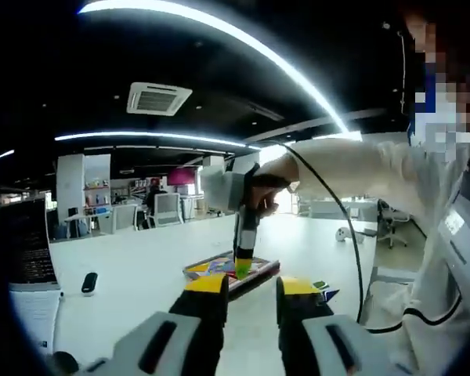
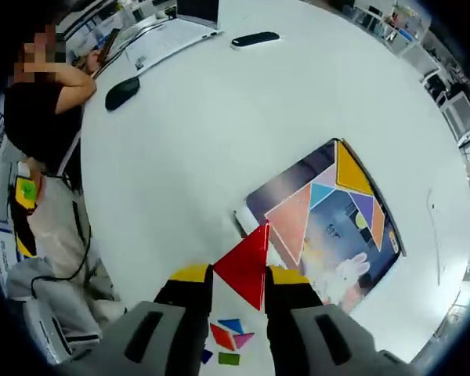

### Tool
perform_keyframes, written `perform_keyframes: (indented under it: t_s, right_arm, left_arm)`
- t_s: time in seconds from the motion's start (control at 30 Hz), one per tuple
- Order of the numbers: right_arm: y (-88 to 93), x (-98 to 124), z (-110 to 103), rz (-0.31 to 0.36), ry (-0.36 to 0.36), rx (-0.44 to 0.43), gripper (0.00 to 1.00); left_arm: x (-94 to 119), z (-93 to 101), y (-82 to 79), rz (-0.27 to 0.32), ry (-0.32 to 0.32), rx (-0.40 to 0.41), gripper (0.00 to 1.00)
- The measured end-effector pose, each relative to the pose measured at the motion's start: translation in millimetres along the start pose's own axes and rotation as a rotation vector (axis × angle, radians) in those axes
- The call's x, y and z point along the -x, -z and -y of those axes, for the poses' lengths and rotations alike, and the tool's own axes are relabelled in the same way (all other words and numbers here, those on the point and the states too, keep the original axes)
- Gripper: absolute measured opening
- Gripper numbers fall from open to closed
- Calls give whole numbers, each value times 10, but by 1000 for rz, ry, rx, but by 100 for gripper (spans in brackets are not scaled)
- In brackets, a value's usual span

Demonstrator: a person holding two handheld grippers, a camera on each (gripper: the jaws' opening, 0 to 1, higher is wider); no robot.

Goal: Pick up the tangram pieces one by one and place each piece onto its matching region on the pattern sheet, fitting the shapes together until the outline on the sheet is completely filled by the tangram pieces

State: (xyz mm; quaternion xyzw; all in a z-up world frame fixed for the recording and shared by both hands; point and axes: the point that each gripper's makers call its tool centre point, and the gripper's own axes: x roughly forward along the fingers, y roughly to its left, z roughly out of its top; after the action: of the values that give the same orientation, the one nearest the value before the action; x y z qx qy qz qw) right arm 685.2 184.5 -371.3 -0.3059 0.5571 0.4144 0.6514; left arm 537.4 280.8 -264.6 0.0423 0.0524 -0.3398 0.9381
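The red triangle piece (image 2: 247,266) is pinched between the yellow-tipped jaws of the right tongs (image 2: 240,276), which hold it up above the white bench (image 2: 204,133). Its upper corner points toward the near edge of the pattern sheet (image 2: 329,227), but the piece is in the air and I cannot tell how high. The sheet lies flat on the bench, and coloured pieces already lie on it: a yellow triangle (image 2: 351,168) at the far end, a large peach triangle (image 2: 291,221) and a purple triangle (image 2: 364,207) beside them. Under the right tongs, several loose small pieces (image 2: 229,333) lie on the bench, red, blue, pink and green.

In the left gripper view, the left tongs (image 1: 251,294) are spread with nothing between the jaws, and they hang over the bench on the near side of the sheet (image 1: 231,270). There the right tongs come down over the sheet, held by a hand (image 1: 270,184) in a white sleeve.

Further away on the bench are a black mouse (image 2: 122,92), a dark flat device (image 2: 255,38) and a laptop (image 2: 197,11).
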Motion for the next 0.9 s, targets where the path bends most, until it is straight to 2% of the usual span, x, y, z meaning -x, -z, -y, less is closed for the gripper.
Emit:
perform_keyframes:
  t_s: [0.13,0.33,0.9]
  right_arm:
    - [-134,-144,250,-11,44,-30,27]
    - [-273,-234,426,-10,53,-59,27]
    - [-190,-325,419,-62,48,-134,28]
  left_arm:
    - [41,-89,34,-3,-29,5,26]
    - [37,-88,-5,11,-34,-1,26]
    - [60,-6,-139,64,-11,-15,26]
